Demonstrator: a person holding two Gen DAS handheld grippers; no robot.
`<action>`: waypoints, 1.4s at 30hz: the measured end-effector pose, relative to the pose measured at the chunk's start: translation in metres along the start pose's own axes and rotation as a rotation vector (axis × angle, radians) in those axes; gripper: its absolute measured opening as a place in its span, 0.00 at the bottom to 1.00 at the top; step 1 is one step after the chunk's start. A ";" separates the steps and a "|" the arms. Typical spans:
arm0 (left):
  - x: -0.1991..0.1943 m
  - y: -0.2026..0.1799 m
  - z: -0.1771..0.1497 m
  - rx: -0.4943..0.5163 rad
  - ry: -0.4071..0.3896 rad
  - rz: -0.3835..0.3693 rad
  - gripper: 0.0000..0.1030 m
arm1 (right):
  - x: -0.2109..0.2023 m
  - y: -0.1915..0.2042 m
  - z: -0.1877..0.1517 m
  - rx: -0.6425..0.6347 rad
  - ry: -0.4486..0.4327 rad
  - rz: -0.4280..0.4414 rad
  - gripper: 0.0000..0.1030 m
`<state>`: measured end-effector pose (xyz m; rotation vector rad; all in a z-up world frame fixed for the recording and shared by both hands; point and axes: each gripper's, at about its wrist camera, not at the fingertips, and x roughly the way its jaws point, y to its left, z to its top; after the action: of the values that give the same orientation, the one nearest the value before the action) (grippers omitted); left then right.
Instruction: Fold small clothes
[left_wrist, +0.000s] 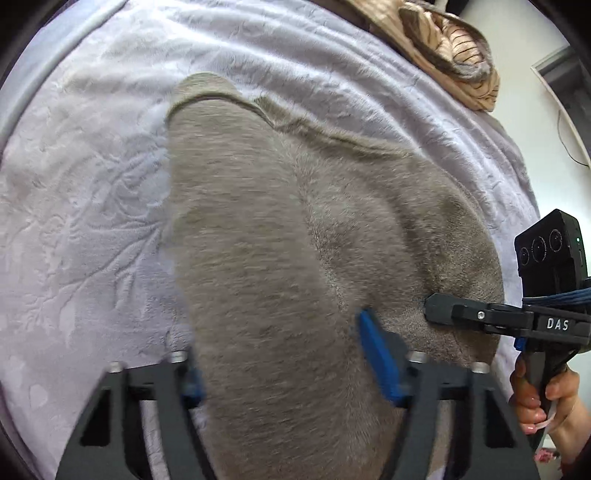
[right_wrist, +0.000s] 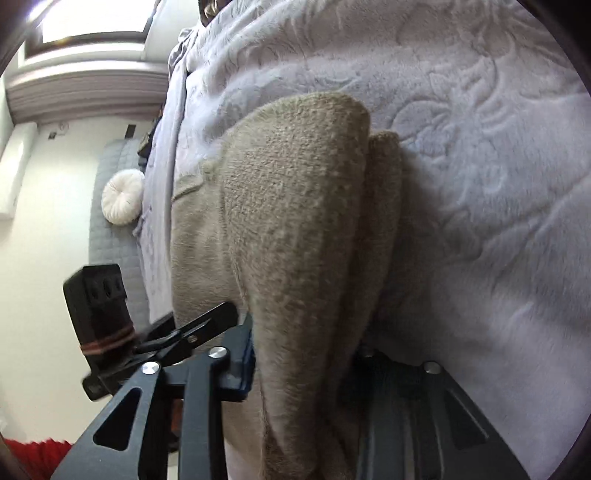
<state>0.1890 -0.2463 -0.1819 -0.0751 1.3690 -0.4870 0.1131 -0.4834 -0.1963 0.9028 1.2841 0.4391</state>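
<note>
My left tool (left_wrist: 284, 354) pinches the near end of the grey-brown fleece garment (left_wrist: 258, 240), its long axis running away from me over the lavender blanket (left_wrist: 85, 221). My right tool (right_wrist: 306, 369) clamps its folded edge too. "DAS" reads on that tool only in the left view

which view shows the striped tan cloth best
The left wrist view. The striped tan cloth lies crumpled at the top right there, on the far part of the lilac blanket, beyond the grey garment. The right wrist view does not show it clearly; only a dark scrap shows at its top edge.
</note>
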 end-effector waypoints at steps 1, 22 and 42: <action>-0.005 0.000 0.000 0.003 -0.003 -0.008 0.51 | -0.002 0.003 -0.001 0.001 -0.002 0.013 0.29; -0.146 0.013 -0.076 0.072 -0.039 -0.083 0.46 | -0.030 0.110 -0.087 0.080 0.000 0.219 0.29; -0.130 0.137 -0.188 -0.068 -0.038 0.210 0.68 | 0.099 0.139 -0.128 -0.050 0.081 -0.189 0.40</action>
<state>0.0345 -0.0314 -0.1479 0.0041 1.3393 -0.2623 0.0452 -0.2862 -0.1527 0.7197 1.4128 0.3604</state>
